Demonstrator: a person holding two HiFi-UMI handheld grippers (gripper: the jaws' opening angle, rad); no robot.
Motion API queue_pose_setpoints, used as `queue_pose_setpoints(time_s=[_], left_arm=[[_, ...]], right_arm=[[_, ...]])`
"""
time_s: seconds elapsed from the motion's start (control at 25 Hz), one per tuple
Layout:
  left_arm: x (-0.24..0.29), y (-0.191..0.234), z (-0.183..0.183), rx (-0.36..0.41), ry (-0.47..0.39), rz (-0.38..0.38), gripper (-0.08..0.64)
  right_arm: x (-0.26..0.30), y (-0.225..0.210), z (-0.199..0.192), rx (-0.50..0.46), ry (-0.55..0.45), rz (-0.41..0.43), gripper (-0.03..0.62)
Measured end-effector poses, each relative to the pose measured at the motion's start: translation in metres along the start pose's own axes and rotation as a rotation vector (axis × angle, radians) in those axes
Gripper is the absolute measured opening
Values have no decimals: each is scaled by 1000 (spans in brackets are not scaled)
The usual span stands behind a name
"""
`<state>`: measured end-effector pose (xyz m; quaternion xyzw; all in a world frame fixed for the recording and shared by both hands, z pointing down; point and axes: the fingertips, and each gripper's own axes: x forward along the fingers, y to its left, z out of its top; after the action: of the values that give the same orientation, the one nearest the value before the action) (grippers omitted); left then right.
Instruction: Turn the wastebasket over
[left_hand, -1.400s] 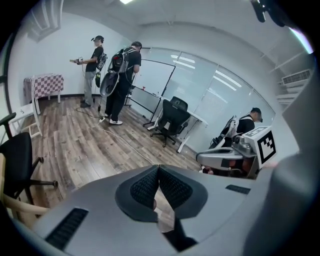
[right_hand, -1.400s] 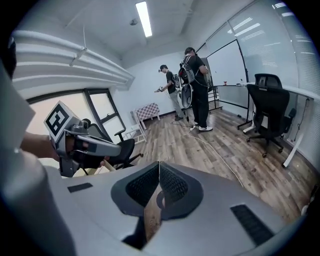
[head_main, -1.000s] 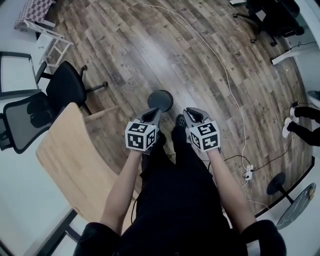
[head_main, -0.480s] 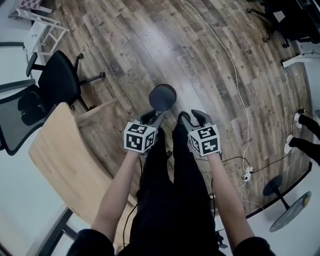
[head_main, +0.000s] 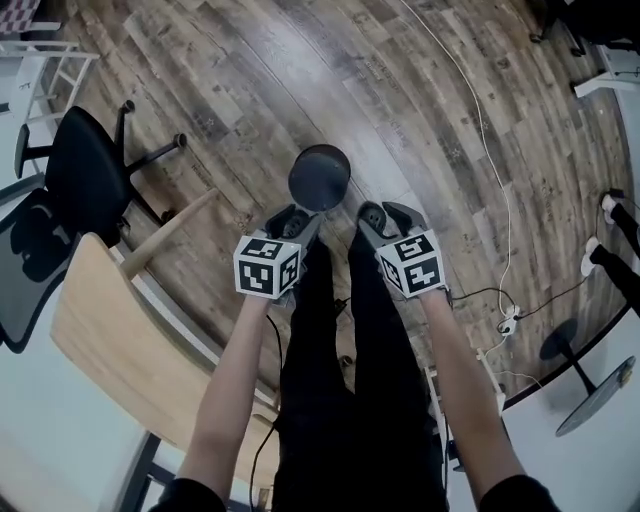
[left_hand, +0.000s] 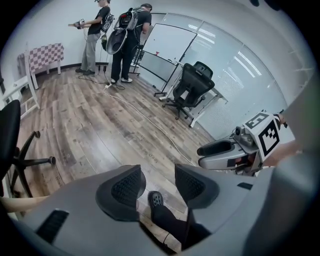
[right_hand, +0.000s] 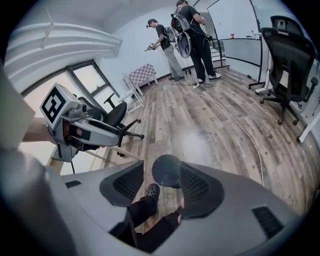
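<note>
The wastebasket (head_main: 320, 177) is a dark round bin standing on the wood floor just ahead of the person's shoes; only its round dark upper face shows. It also appears between the pads in the right gripper view (right_hand: 166, 170), farther off on the floor. My left gripper (head_main: 297, 220) hangs just short of the bin's near left side, my right gripper (head_main: 385, 215) just short of its near right. Both sets of jaws are opening, and nothing is between them. In the left gripper view my own jaws (left_hand: 157, 185) frame a shoe and floor, with the right gripper (left_hand: 225, 150) beside.
A black office chair (head_main: 85, 170) and a wooden table (head_main: 130, 350) stand at the left. A white cable (head_main: 480, 130) runs across the floor to a power strip (head_main: 508, 325) at the right. Two people (left_hand: 125, 40) stand at the far wall, and another chair (left_hand: 192, 87) stands by a desk.
Both grippers have sunk toward the floor and closer to the wastebasket. Their jaws, shut a second ago, now stand apart.
</note>
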<state>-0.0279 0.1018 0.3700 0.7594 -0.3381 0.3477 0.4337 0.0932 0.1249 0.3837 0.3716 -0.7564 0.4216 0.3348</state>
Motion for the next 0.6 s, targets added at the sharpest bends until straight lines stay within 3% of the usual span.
queue_pose_setpoints(time_s=[0.6], left_arm=[[95,68,-62,26,116,-31,305]], right_arm=[[108,-33,-34,8,49,37,261]])
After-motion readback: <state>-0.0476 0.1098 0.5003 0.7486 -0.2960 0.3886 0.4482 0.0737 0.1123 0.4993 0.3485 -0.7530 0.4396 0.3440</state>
